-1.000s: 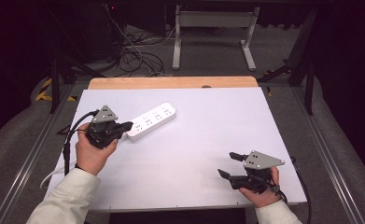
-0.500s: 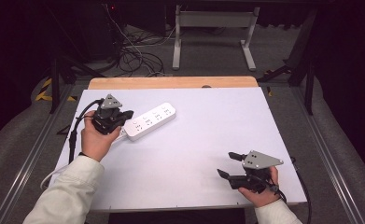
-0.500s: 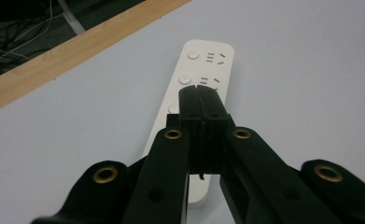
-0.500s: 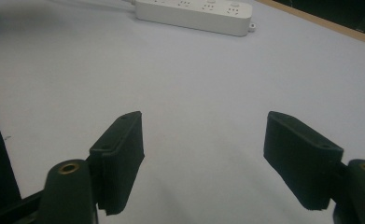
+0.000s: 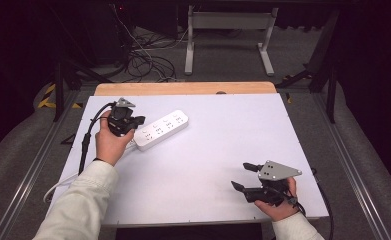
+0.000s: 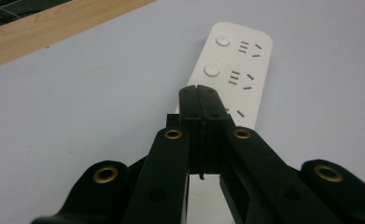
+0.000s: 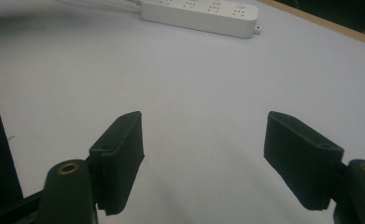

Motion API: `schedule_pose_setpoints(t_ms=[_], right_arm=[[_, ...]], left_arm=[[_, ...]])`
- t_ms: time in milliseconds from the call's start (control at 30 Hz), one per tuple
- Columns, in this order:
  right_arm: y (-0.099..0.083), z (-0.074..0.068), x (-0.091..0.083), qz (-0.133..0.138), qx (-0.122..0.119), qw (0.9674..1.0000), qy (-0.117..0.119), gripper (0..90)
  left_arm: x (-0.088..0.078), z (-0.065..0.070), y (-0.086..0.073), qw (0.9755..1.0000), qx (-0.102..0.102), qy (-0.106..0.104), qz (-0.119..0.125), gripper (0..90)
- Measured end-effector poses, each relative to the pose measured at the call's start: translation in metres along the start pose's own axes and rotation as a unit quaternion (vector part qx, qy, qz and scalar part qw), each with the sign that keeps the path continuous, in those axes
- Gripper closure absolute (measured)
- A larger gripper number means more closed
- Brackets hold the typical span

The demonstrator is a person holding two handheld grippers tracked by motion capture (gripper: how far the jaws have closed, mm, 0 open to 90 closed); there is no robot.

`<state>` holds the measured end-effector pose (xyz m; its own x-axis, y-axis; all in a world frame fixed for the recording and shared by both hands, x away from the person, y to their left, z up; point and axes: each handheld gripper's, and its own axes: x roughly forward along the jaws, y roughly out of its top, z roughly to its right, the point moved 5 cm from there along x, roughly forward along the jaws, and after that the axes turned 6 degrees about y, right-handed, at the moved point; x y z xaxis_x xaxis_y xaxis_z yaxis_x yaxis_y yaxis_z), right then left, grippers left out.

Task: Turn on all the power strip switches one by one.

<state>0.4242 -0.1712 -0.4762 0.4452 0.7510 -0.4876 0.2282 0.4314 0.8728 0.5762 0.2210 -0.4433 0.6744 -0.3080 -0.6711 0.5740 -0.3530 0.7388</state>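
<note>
At the table's near edge, the right gripper rests with jaws spread wide and empty. Farther back on the white tabletop, the left gripper, jaws pressed together, hovers over the near end of a white power strip.

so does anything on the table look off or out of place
Nothing stands out. The white power strip lies flat but diagonal to the table edges, undamaged, with nothing plugged in. The left gripper, fingers shut, is over its near end; the right gripper rests open, well apart.
</note>
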Motion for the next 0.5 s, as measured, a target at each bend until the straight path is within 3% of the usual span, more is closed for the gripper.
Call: schedule_pose_setpoints(t_ms=[133,367,500], right_arm=[[0.000,0.000,0.000,0.000,0.000,1.0000,0.001,29.4],[0.000,0.000,0.000,-0.001,0.001,1.0000,0.001,29.4],[0.000,0.000,0.000,-0.001,0.001,1.0000,0.002,29.4]], left_arm=[[0.007,-0.001,-0.001,0.9999,-0.007,0.004,-0.011,89.9],[0.019,0.000,-0.003,0.9990,0.006,0.021,-0.040,89.9],[0.026,-0.002,-0.007,0.9979,0.000,0.026,-0.059,89.9]])
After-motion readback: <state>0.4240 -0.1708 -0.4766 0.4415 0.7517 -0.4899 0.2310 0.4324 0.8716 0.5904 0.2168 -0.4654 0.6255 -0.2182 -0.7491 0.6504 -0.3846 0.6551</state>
